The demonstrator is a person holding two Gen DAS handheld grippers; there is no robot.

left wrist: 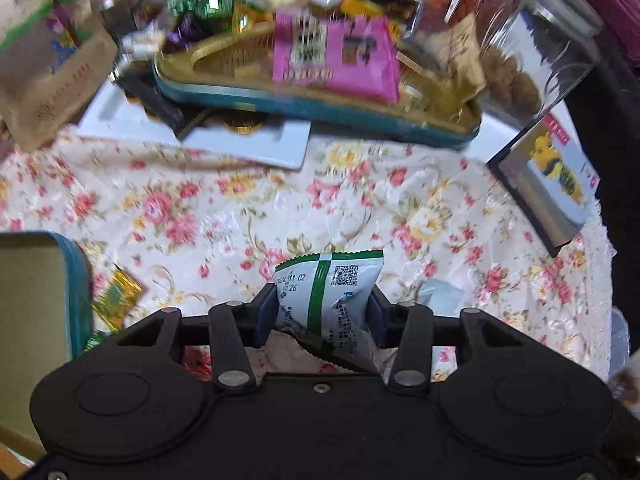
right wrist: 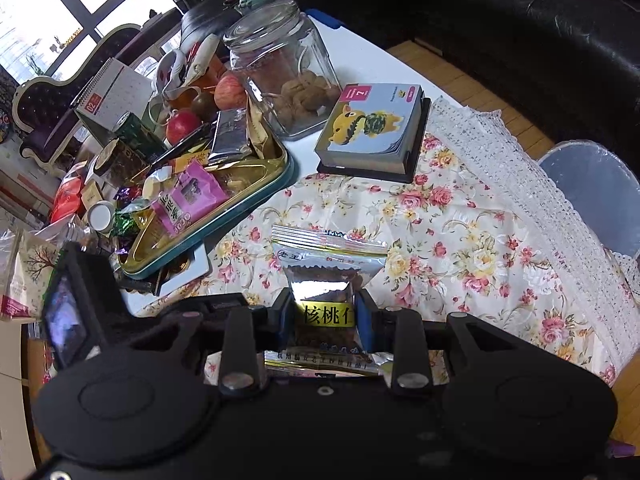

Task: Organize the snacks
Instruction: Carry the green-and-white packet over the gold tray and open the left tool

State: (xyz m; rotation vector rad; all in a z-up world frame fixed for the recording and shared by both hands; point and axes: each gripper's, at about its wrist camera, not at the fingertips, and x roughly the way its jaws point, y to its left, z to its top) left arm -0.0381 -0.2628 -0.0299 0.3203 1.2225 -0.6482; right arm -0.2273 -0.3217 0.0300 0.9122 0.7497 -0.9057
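Observation:
My left gripper [left wrist: 322, 300] is shut on a white and green snack packet [left wrist: 332, 280], its blue pads pressing both sides, just above the floral tablecloth [left wrist: 240, 208]. My right gripper [right wrist: 322, 312] is shut on a silver walnut packet [right wrist: 328, 268] with a yellow label, also over the cloth. A gold tin tray with a teal rim [left wrist: 320, 110] [right wrist: 224, 224] lies farther back, piled with snacks, a pink packet [left wrist: 336, 56] [right wrist: 192, 192] on top.
A glass jar of walnuts [left wrist: 532, 40] [right wrist: 280, 68] and a block of cards [left wrist: 552, 176] [right wrist: 376, 128] stand right of the tray. An open teal tin [left wrist: 76, 280] and a gold candy [left wrist: 116, 296] lie at the left. A pale bin [right wrist: 592, 184] stands past the table's edge.

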